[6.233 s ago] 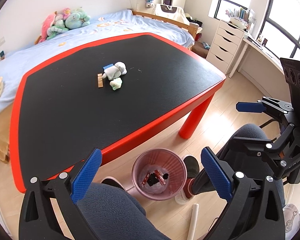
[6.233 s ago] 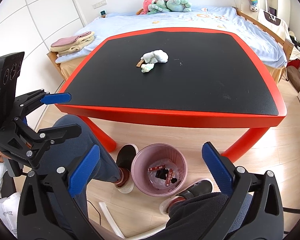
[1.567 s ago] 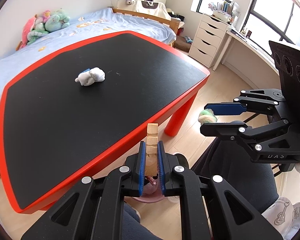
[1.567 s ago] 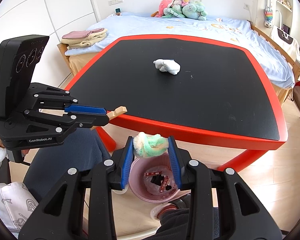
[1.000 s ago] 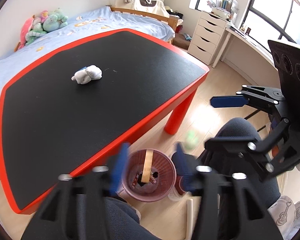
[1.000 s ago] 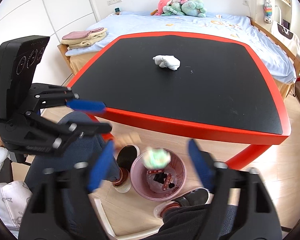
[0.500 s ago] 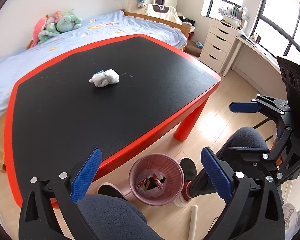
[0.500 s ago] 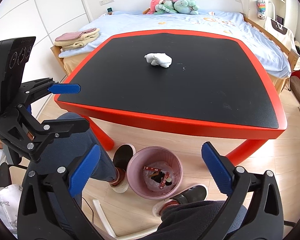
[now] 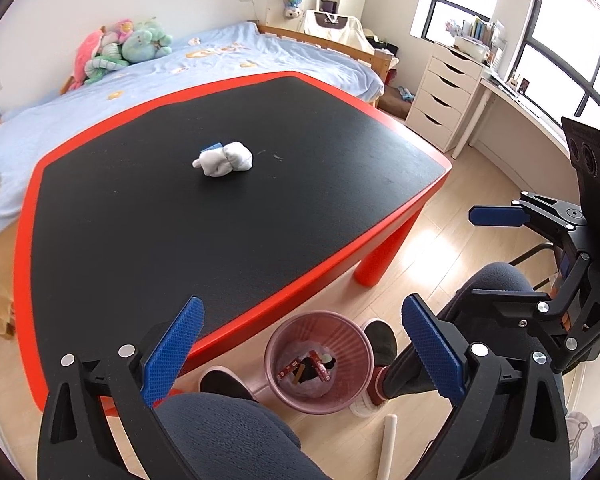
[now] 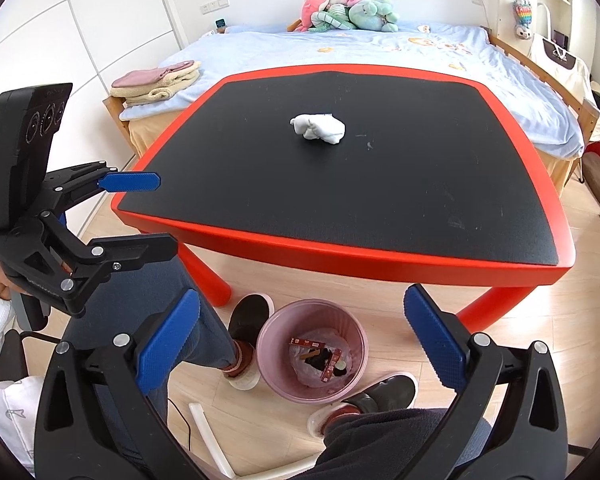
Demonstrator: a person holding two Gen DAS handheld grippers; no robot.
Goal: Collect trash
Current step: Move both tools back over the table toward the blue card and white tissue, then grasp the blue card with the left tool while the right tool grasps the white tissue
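Both the left gripper point(image 9: 300, 344) and the right gripper point(image 10: 300, 332) are spread wide and hold nothing, so grabbing the soft white crumpled paper wad point(image 9: 223, 159) near the middle of the black table with the red rim point(image 9: 284, 304) could go wrong if a loose pinch lets it slip and miss the pink plastic trash bin point(image 10: 268, 344) on the floor by the table's near edge.

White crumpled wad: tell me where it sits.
The white crumpled wad lies alone near the middle of the red-edged black table, toward the bed side, far from the pink bin on the floor.
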